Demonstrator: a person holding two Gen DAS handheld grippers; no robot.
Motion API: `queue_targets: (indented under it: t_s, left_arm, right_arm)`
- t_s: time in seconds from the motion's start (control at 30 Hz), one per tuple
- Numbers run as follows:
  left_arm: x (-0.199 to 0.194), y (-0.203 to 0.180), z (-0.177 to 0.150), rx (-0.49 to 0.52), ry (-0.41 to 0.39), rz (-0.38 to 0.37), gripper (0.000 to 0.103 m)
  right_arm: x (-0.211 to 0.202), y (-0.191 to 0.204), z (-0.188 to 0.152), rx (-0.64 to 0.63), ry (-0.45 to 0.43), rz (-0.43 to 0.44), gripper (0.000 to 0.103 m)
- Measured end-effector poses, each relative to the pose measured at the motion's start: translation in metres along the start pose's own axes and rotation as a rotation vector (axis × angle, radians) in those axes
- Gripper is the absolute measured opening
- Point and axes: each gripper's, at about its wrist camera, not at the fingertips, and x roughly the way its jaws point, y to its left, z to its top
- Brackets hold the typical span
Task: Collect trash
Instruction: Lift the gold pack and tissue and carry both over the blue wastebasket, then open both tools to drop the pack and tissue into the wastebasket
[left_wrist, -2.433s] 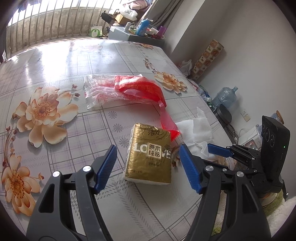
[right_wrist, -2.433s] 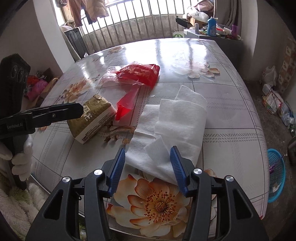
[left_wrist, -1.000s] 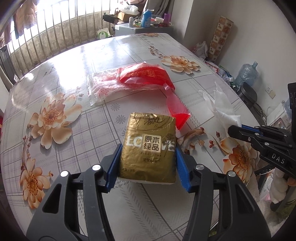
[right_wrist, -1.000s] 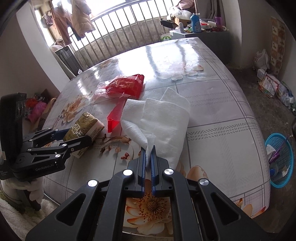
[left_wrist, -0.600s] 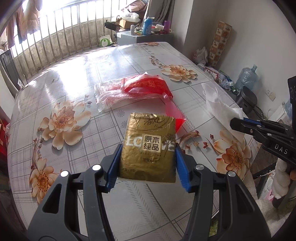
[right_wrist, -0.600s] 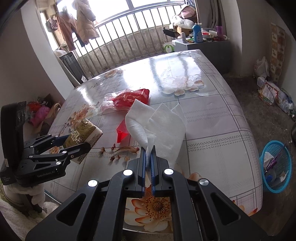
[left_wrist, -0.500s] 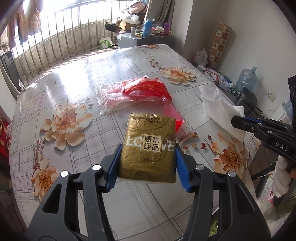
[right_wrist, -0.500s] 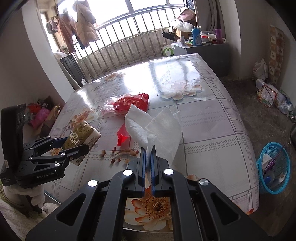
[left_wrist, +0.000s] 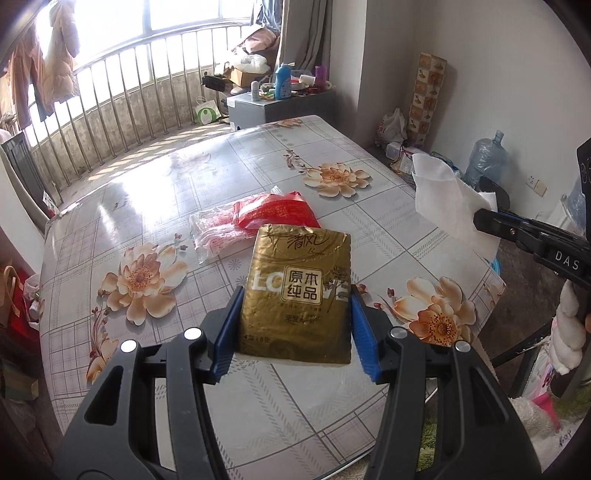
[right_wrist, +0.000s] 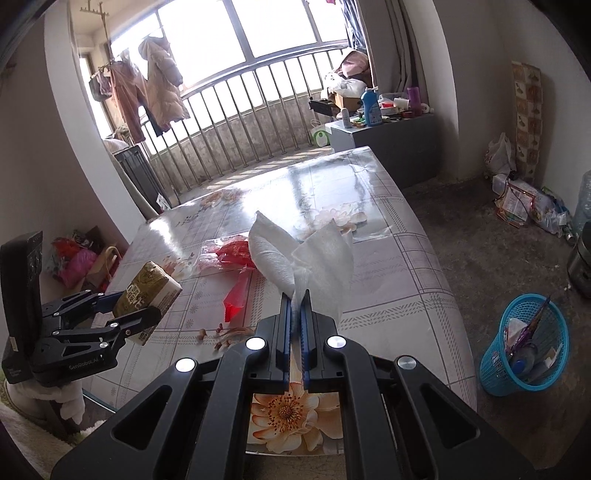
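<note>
My left gripper (left_wrist: 295, 314) is shut on a gold tissue pack (left_wrist: 297, 291) and holds it above the floral table (left_wrist: 184, 192). The pack also shows in the right wrist view (right_wrist: 147, 291), held in the left gripper (right_wrist: 122, 314). My right gripper (right_wrist: 294, 295) is shut on a white paper towel (right_wrist: 303, 258), lifted off the table; the towel shows in the left wrist view (left_wrist: 443, 206) at the right. A red and clear plastic wrapper (left_wrist: 258, 218) lies on the table beyond the pack, also in the right wrist view (right_wrist: 229, 254).
A blue trash basket (right_wrist: 524, 347) with rubbish stands on the floor right of the table. A red plastic scrap (right_wrist: 236, 295) and small brown bits (right_wrist: 221, 332) lie near the table's front. A cluttered grey cabinet (right_wrist: 384, 136) and balcony railing stand behind.
Both grippers have risen higher above the table. The tissue pack and the paper towel went up with them. The towel now hangs fully clear of the table.
</note>
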Motion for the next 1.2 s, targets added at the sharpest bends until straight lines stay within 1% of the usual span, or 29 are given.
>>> queue_targets:
  t_s: [0.13, 0.27, 0.43, 0.57, 0.67, 0.73, 0.8, 0.87, 1.0, 1.1, 1.2]
  left_arm:
    - [-0.004, -0.015, 0.014, 0.039, -0.02, -0.022, 0.051]
    - [-0.004, -0.036, 0.036, 0.085, -0.054, -0.079, 0.051]
    - [0.009, -0.074, 0.074, 0.151, -0.071, -0.209, 0.051]
    - [0.032, -0.115, 0.107, 0.199, -0.038, -0.322, 0.051]
    - [0.056, -0.154, 0.129, 0.231, 0.01, -0.409, 0.051]
    - [0.078, -0.185, 0.142, 0.243, 0.063, -0.469, 0.051]
    - [0.105, -0.219, 0.151, 0.252, 0.139, -0.533, 0.051]
    - [0.137, -0.252, 0.158, 0.258, 0.213, -0.577, 0.051]
    - [0.199, -0.32, 0.16, 0.314, 0.323, -0.59, 0.051]
    - [0.238, -0.368, 0.152, 0.338, 0.412, -0.64, 0.051]
    - [0.271, -0.413, 0.145, 0.36, 0.483, -0.676, 0.051]
  right_arm:
    - [-0.021, -0.018, 0.002, 0.033, -0.067, -0.022, 0.005]
    - [-0.045, -0.041, 0.004, 0.077, -0.133, -0.083, 0.005]
    - [-0.081, -0.078, 0.003, 0.142, -0.217, -0.195, 0.005]
    - [-0.103, -0.114, -0.006, 0.222, -0.262, -0.288, 0.005]
    - [-0.111, -0.146, -0.015, 0.3, -0.281, -0.348, 0.005]
    - [-0.114, -0.171, -0.021, 0.361, -0.285, -0.382, 0.005]
    - [-0.113, -0.198, -0.027, 0.424, -0.285, -0.405, 0.005]
    - [-0.109, -0.224, -0.035, 0.487, -0.28, -0.422, 0.005]
    - [-0.09, -0.284, -0.049, 0.632, -0.253, -0.447, 0.005]
    - [-0.07, -0.333, -0.066, 0.763, -0.225, -0.439, 0.005]
    - [-0.047, -0.378, -0.087, 0.876, -0.192, -0.419, 0.005]
